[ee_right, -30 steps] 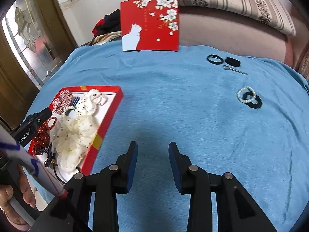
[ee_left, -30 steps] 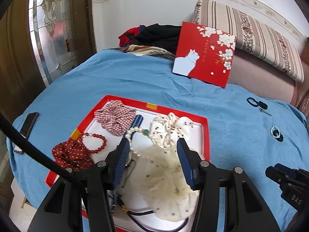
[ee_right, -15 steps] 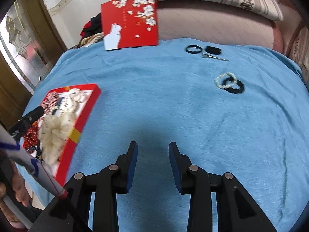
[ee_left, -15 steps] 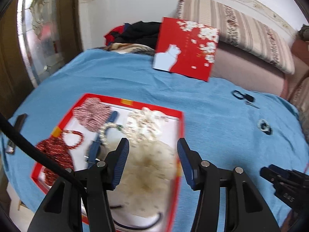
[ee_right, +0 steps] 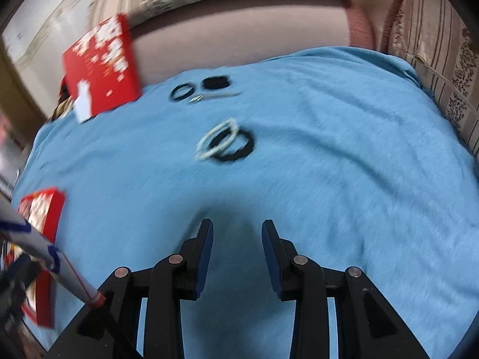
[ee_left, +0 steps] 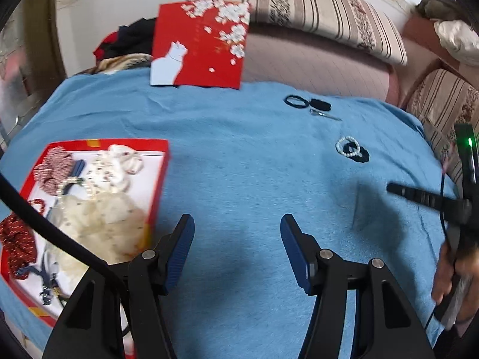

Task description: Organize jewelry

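Both tongs, left (ee_left: pixel 236 251) just widening and right (ee_right: pixel 236 257), empty; pearl bracelet (ee_right: pixel 217 139) looks light, slippery: pinch its rim.

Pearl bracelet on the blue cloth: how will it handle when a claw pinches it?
The pearl bracelet looks like a loop of small round beads, so probably limp and slippery. It overlaps a black hair tie, which may drag along. The soft blue cloth should keep it from rolling.
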Available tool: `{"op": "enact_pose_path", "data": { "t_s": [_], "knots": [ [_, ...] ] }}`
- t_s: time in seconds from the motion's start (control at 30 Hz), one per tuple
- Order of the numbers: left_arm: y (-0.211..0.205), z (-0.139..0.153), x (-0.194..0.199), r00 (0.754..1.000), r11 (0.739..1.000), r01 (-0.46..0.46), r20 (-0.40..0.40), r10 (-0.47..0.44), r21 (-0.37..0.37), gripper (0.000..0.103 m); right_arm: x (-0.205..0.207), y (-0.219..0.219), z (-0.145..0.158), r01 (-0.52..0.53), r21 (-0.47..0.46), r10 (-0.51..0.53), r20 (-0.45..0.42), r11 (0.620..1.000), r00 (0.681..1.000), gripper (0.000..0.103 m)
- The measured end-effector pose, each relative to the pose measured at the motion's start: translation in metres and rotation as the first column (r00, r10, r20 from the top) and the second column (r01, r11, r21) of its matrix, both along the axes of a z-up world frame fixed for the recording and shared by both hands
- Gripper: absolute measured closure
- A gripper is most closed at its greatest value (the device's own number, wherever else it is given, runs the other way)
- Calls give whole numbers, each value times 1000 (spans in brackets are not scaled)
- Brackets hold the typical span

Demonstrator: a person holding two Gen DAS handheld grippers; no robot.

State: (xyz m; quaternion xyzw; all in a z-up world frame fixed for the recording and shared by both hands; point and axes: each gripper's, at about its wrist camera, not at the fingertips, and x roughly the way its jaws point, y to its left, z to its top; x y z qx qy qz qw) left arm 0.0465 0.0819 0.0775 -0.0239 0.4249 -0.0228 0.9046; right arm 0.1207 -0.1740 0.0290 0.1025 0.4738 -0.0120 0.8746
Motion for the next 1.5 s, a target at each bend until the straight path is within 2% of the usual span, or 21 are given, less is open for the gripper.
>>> {"op": "enact_pose_path", "data": {
  "t_s": [0.17,0.23,0.33,0.43,0.47,0.53,0.7,0.87,0.9,0.97,1.07,1.13,1.3,1.43,1.5],
  "knots": [
    [-2,-7,11,1000,1000,7,-20,-7,12,44,45,-15,-4,17,27,-17,15,999,1000,66],
    [-1,-9,15,1000,1000,5,-25,-5,9,44,69,-14,-10,18,42,-18,11,999,1000,59],
    [1,-11,19,999,1000,6,-33,-6,6,44,96,-13,-22,29,58,-29,-11,998,1000,57],
    [1,-14,23,999,1000,10,-43,-10,6,44,111,-7,-34,26,29,-25,-35,999,999,59],
    [1,-15,24,999,1000,11,-46,-11,10,44,112,-3,-36,23,9,-23,-29,1000,999,63],
    [1,-15,26,999,1000,13,-48,-12,16,44,110,2,-36,2,16,-1,-37,1000,999,91],
    [5,-13,24,999,1000,-5,-46,6,18,44,78,8,-28,-67,140,77,-65,988,995,91],
    [11,-12,20,998,1000,-22,-51,22,7,44,6,29,-19,-222,261,250,-80,939,965,91],
    [12,-12,20,998,1000,-23,-56,23,-1,44,-13,34,-19,-266,265,297,-83,927,951,91],
    [12,-14,18,998,1000,-21,-67,20,-16,44,-40,44,-21,-319,208,343,-89,925,935,89],
    [8,-18,13,996,999,-4,-88,0,-37,44,-70,47,-21,-330,15,330,-79,944,941,87],
    [3,-21,10,995,999,16,-101,-21,-51,44,-80,34,-24,-301,-10,300,-72,954,951,87],
    [-18,-31,4,984,988,100,-135,-116,-120,44,-81,-2,-31,-200,136,209,-52,970,976,87],
    [-42,-39,16,969,969,153,-165,-186,-193,44,-75,-13,-29,-175,183,184,-35,968,982,84],
    [-59,-41,24,959,959,196,-163,-231,-207,45,-75,-18,-28,-165,206,174,-27,965,984,82]
  ]
}}
